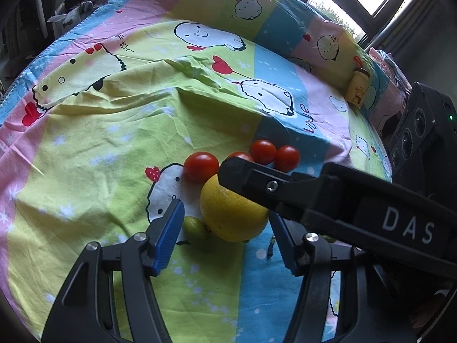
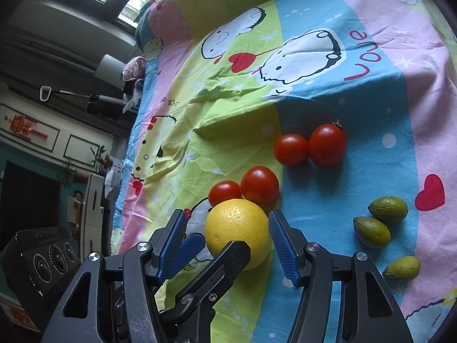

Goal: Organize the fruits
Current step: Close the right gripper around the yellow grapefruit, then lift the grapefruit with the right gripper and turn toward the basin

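A yellow citrus fruit (image 1: 232, 214) (image 2: 237, 228) lies on the cartoon-print cloth (image 1: 114, 143). My left gripper (image 1: 225, 210) is open around it: the right blue pad is at its edge and the left pad stands clear. My right gripper (image 2: 227, 213) is open around the same fruit, with a gap at its left pad. One right finger (image 1: 257, 183) crosses over the fruit in the left wrist view, and a left finger (image 2: 231, 254) crosses in front of it in the right wrist view. Several red tomatoes (image 2: 291, 150) (image 1: 201, 165) lie just beyond. Three small green fruits (image 2: 371, 231) rest to the right, one (image 1: 195, 228) beside the left pad.
A small yellow bear-print jar (image 1: 357, 91) stands at the cloth's far right by a raised fold. The cloth's left edge (image 2: 125, 200) drops off toward a room with cabinets. A black multi-lens camera unit (image 2: 42, 257) (image 1: 414, 137) rides on the other gripper.
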Tool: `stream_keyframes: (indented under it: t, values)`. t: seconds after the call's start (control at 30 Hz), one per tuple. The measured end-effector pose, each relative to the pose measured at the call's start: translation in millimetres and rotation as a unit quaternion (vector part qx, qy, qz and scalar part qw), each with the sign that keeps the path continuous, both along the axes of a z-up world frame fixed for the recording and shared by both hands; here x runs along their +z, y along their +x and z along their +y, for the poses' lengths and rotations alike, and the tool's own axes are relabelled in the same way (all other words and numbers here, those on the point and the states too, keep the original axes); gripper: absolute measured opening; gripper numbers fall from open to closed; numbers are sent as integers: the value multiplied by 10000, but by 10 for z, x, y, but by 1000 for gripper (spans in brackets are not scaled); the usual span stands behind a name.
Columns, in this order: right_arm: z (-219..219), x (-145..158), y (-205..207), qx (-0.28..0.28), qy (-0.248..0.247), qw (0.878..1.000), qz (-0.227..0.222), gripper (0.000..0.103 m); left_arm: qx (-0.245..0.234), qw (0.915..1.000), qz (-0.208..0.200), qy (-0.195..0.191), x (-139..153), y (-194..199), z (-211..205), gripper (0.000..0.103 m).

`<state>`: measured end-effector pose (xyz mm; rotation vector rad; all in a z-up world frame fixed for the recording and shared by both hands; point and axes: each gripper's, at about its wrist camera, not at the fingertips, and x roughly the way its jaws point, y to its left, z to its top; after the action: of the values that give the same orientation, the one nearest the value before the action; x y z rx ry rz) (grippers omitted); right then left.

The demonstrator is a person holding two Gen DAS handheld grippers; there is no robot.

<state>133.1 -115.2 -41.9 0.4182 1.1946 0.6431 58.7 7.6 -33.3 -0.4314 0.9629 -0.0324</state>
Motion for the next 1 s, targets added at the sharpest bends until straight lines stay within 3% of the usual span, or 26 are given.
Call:
stream_keyframes:
  t: [0.43, 1.0]
  values:
    - [-14, -66, 23, -8, -139, 9999, 99, 63, -218, 9997, -21, -56, -32, 25, -76, 54]
    - [-37, -85, 11, 7, -122, 9998, 124, 63, -314, 9995, -59, -67, -37, 24, -98, 53]
